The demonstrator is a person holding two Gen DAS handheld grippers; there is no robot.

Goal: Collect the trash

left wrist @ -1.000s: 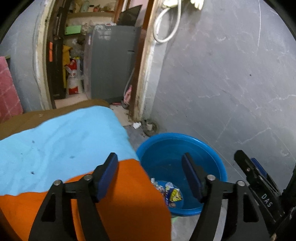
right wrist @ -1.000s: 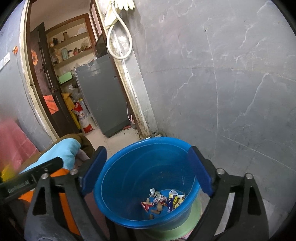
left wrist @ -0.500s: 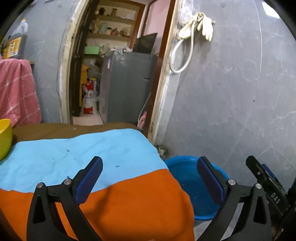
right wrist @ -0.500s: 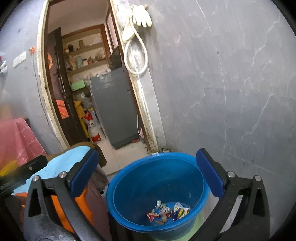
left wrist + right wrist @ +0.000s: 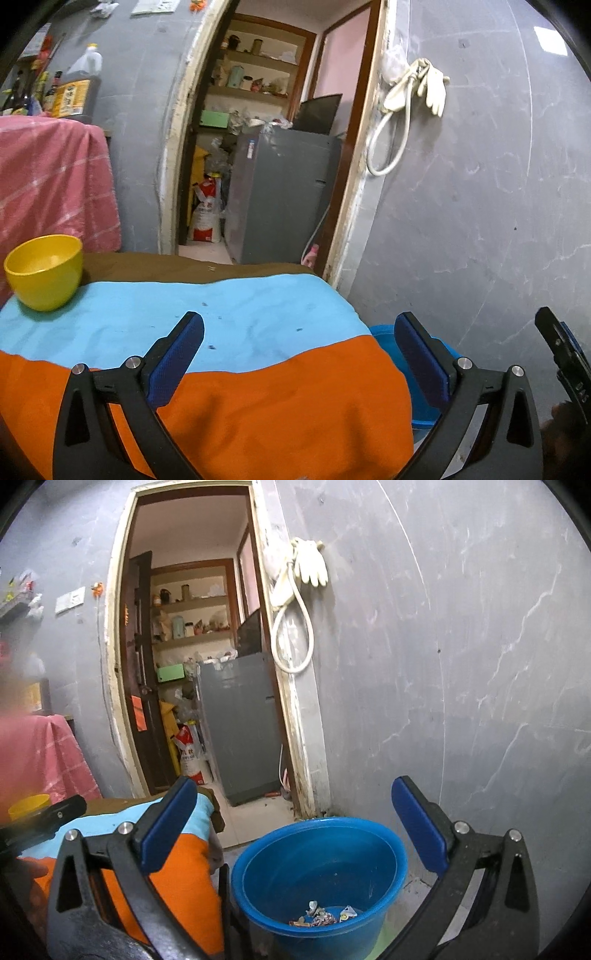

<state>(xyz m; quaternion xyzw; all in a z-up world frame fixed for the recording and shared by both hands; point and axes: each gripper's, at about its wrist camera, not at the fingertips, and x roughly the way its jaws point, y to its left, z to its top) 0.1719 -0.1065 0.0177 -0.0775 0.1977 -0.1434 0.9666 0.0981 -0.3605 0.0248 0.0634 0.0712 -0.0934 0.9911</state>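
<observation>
A blue plastic tub [image 5: 321,856] stands on the floor by the grey wall, with several crumpled wrappers [image 5: 319,917] in its bottom. Its rim [image 5: 384,332] peeks out past the table's right edge in the left wrist view. My left gripper [image 5: 299,350] is open and empty above the table's orange and light-blue cloth [image 5: 258,369]. My right gripper [image 5: 291,823] is open and empty, held above and in front of the tub. The left gripper's body [image 5: 40,819] shows at the left of the right wrist view.
A yellow bowl [image 5: 44,271] sits at the table's far left on the cloth. A pink cloth [image 5: 51,188] hangs behind it, with bottles on top. A doorway [image 5: 266,147] leads to a grey fridge [image 5: 280,199]. White gloves and a hose [image 5: 410,107] hang on the wall.
Both grippers have risen and pulled back from the tub. The left one has opened wider and swung left over the table, bringing the yellow bowl into view.
</observation>
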